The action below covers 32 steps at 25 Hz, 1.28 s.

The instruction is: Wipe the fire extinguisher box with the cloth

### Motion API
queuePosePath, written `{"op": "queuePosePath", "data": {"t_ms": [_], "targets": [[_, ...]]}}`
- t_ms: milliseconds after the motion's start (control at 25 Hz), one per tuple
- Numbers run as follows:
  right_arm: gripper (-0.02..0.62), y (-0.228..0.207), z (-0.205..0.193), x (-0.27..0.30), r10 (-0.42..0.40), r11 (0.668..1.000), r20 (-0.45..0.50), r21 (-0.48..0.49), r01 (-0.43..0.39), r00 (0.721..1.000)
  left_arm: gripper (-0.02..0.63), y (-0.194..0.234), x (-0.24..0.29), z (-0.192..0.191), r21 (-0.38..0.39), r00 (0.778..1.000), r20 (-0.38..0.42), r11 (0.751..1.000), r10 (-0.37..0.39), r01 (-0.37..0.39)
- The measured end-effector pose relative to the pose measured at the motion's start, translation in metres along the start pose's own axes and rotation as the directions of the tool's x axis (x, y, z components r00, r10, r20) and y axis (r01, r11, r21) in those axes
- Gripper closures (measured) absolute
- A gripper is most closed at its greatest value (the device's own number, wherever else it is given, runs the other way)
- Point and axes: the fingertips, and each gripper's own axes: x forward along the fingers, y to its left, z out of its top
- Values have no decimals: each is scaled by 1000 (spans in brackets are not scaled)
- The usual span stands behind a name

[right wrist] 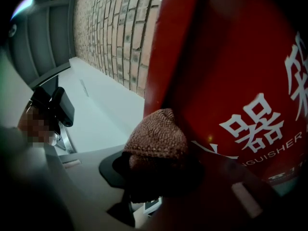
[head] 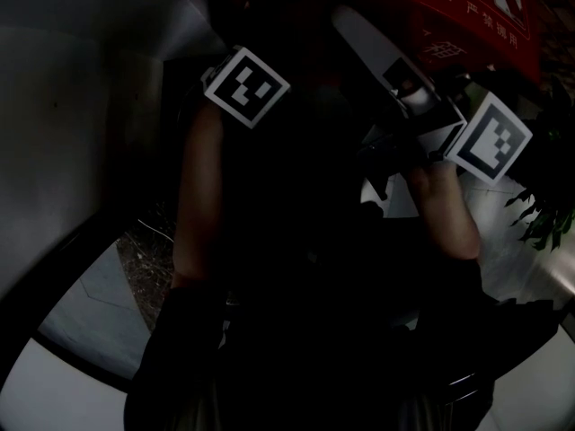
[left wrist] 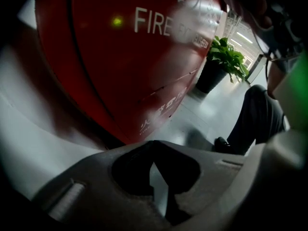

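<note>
The red fire extinguisher box (right wrist: 240,81) with white lettering fills the right gripper view. My right gripper (right wrist: 154,177) is shut on a brown knitted cloth (right wrist: 156,136), which is pressed against the box's face near its left edge. In the left gripper view the box (left wrist: 120,57) curves across the upper left, a little ahead of my left gripper (left wrist: 156,177). Its jaws are shut with nothing between them; only a thin slit of floor shows. The head view is dark: both marker cubes (head: 247,86) (head: 492,137) sit below the red box (head: 467,16).
A brick wall (right wrist: 115,28) and pale floor (right wrist: 101,109) lie left of the box. A potted plant (left wrist: 226,57) stands beyond the box's far end, also at the head view's right edge (head: 544,214). My dark trouser leg and shoe (left wrist: 257,119) are on the floor nearby.
</note>
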Motion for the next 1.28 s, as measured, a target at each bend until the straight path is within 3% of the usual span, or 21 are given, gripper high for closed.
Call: {"op": "queuePosePath", "data": {"t_ms": [160,280,440,560,800,920,1040,1160,1280], "targets": [[472,-3,-12,2,-2,999,-30,-36,1,1000,603,2,2,-2,6,1000,-17,1000,8,-8],[472,-12,-36,5,-46,994,-116,-108,34,992,603,16,0,-11,-15,999,-36,999,32,-33],[471,-43,-74,2,-166,962,-248,-251,102,954,603,33,-1,-28,-80,997,-62,995,46,-51],[471,-74,-105,-1,-230,949,-316,-281,141,921,603,36,-2,-37,-90,994,-91,994,58,-66],[471,-131,-161,-7,-292,950,-418,-228,212,860,603,41,-6,-43,-103,993,-87,991,77,-85],[471,-167,-194,-11,-310,950,-452,-113,292,836,603,38,-11,-44,-89,992,-90,991,89,-97],[470,-208,-228,-9,-325,921,-447,52,387,833,603,44,-17,-47,-91,990,-75,988,116,-123],[470,-245,-252,0,-374,890,-429,82,448,822,603,33,-14,-43,-91,996,-56,993,76,-81],[471,-274,-269,9,-408,864,-422,109,492,810,603,25,-8,-51,-81,995,-93,995,43,-50]]}}
